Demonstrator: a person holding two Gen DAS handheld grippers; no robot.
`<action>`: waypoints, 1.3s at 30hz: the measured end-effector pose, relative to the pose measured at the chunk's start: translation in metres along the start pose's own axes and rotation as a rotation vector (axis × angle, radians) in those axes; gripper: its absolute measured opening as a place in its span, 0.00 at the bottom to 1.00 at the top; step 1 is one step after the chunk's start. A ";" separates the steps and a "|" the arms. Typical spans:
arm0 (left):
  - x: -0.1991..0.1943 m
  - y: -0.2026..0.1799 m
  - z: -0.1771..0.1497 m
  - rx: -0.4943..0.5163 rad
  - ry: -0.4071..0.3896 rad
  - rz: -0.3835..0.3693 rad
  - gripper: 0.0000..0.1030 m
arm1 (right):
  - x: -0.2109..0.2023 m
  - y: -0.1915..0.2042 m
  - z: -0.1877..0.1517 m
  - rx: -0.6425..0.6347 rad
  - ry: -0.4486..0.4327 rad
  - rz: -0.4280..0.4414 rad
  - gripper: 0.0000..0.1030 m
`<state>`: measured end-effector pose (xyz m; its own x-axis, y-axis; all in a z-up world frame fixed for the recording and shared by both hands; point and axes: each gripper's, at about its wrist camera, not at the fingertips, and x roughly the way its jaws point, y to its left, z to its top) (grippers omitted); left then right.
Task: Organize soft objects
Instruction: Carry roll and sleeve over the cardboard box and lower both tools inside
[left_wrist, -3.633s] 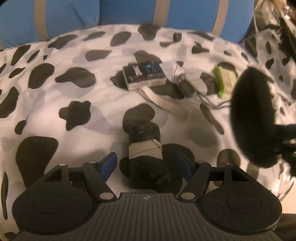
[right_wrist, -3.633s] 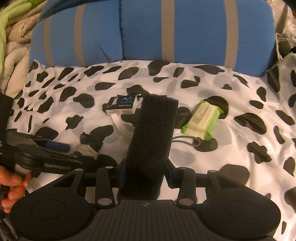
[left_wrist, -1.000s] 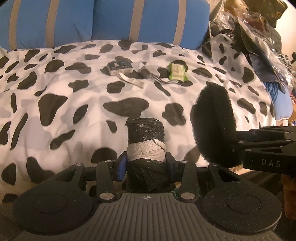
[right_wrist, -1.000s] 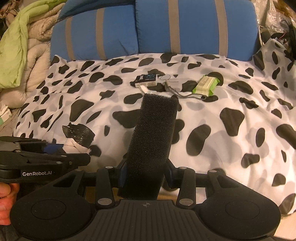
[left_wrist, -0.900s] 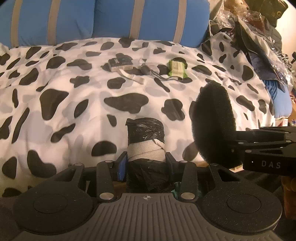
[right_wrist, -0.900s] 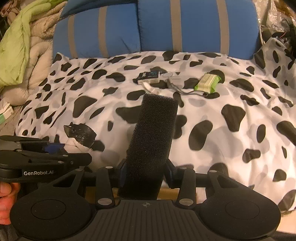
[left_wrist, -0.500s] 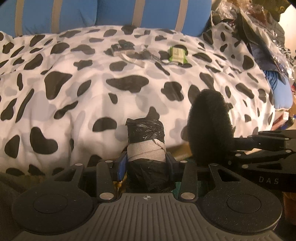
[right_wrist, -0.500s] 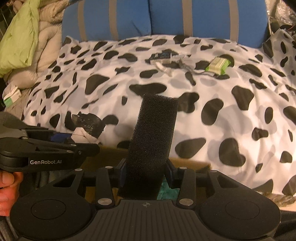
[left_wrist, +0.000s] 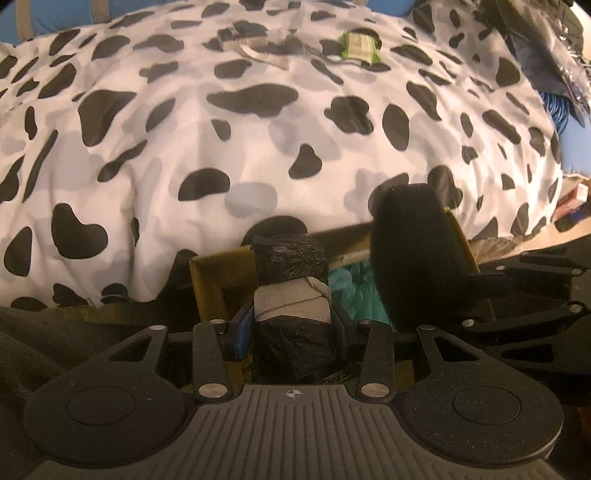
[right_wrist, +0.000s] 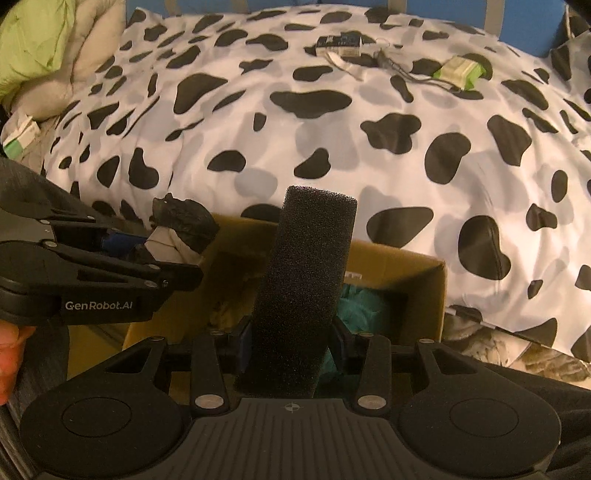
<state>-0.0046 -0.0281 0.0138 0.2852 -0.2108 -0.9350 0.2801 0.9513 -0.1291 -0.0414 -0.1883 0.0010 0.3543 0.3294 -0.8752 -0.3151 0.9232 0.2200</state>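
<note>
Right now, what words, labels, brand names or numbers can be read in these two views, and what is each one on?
"GenRobot.AI": white lettering on the side of the left gripper, seen in the right wrist view.
Small dark box on the cow-print cover: has print, too small and blurred to read.
Green-edged packet: any label is unreadable.
Cardboard box: a faint mark on its inner wall, not legible.

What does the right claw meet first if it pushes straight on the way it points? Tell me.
Probably the open brown cardboard box below it: the right claw, shut on the black foam block, aims down into its opening, towards the teal fabric inside. Depth is unclear.
</note>
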 end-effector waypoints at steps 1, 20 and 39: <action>0.001 -0.001 0.000 0.002 0.004 0.001 0.40 | 0.001 0.000 0.000 -0.001 0.005 -0.001 0.44; 0.005 -0.001 0.000 -0.002 0.027 0.010 0.40 | 0.005 0.001 0.002 -0.015 0.033 -0.005 0.45; 0.013 0.010 0.002 -0.076 0.067 0.070 0.68 | 0.012 -0.003 0.003 -0.009 0.060 -0.087 0.96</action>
<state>0.0044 -0.0218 0.0008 0.2394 -0.1303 -0.9621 0.1902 0.9780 -0.0851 -0.0342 -0.1865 -0.0086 0.3274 0.2358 -0.9150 -0.2938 0.9458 0.1386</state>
